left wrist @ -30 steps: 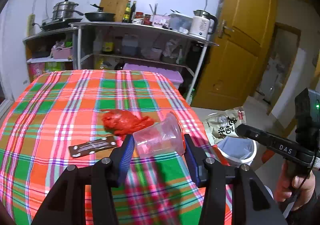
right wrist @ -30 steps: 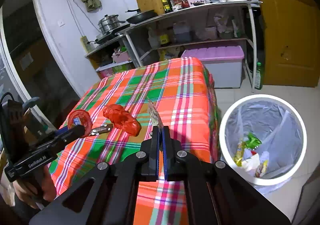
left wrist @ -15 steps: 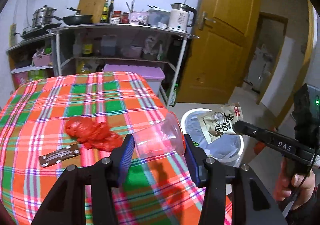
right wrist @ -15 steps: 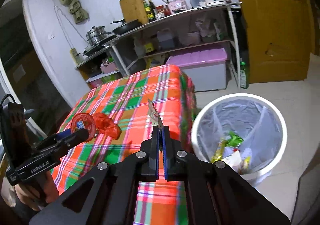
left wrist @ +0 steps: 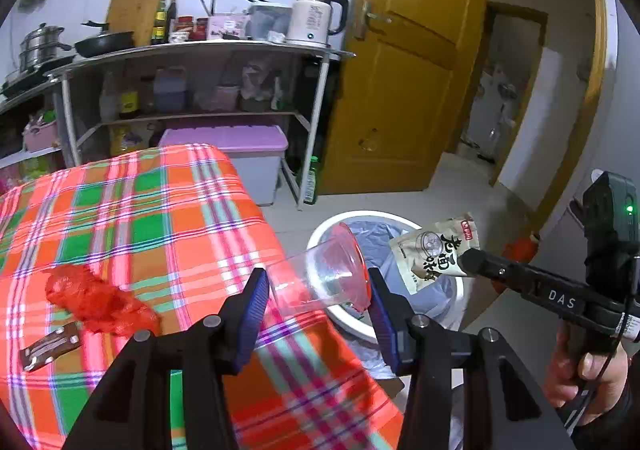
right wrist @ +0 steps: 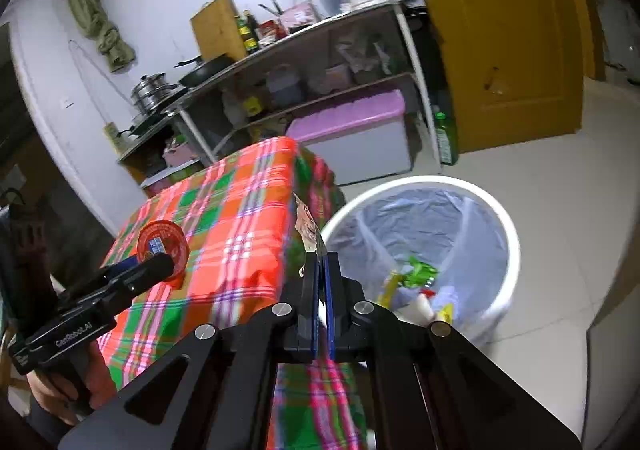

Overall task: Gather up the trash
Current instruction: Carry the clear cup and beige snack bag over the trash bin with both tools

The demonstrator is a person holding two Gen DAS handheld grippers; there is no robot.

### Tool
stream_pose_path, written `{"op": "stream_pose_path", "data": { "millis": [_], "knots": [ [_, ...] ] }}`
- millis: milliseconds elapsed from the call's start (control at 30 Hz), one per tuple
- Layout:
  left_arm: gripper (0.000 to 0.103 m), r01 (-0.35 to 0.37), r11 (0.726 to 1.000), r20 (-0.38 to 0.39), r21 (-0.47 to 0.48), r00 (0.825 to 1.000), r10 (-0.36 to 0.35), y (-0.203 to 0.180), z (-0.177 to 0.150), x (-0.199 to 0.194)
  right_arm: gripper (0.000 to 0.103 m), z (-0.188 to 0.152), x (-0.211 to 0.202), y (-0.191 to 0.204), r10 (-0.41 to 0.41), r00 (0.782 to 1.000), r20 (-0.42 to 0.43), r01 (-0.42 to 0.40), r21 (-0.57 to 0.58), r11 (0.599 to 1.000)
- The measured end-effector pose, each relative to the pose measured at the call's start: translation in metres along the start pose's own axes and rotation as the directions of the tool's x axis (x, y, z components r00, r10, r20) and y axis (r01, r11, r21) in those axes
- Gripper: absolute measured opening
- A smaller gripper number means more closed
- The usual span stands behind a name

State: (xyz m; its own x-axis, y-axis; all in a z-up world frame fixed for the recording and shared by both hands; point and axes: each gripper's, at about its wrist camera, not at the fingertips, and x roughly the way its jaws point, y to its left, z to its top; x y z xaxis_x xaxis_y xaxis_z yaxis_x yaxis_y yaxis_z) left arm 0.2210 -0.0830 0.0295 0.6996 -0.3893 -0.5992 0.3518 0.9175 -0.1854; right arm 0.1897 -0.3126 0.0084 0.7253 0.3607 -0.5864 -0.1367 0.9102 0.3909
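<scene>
Trash first: a clear plastic cup [left wrist: 320, 274] lies sideways, clamped between the left gripper [left wrist: 316, 298] fingers, right at the edge of the plaid surface [left wrist: 160, 218] with its mouth toward the lined trash bin [left wrist: 320, 238]. The right gripper [right wrist: 320, 270] has its fingers pinched flat on a snack packet [left wrist: 438, 250], hanging over the bin, presumably so both drop straight in. A red plastic bag [left wrist: 96, 298] and a brown wrapper [left wrist: 50, 346] sit on the cloth, not yet collected.
</scene>
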Motion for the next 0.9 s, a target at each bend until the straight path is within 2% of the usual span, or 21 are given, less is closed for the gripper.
{"op": "stream_pose_path", "data": {
  "millis": [533,900],
  "knots": [
    [0.049,0.068,0.995,-0.124,0.071,0.991,-0.058,-0.036,0.004,0.082,0.003,-0.008,0.023,-0.059,-0.072,0.995,-0.067,0.079,0.102,0.992],
    [0.050,0.085,0.991,-0.246,0.108,0.968,-0.056,-0.055,0.001,0.136,0.003,-0.016,0.052,-0.087,-0.089,0.984,-0.157,0.112,0.144,0.983]
  ]
}}
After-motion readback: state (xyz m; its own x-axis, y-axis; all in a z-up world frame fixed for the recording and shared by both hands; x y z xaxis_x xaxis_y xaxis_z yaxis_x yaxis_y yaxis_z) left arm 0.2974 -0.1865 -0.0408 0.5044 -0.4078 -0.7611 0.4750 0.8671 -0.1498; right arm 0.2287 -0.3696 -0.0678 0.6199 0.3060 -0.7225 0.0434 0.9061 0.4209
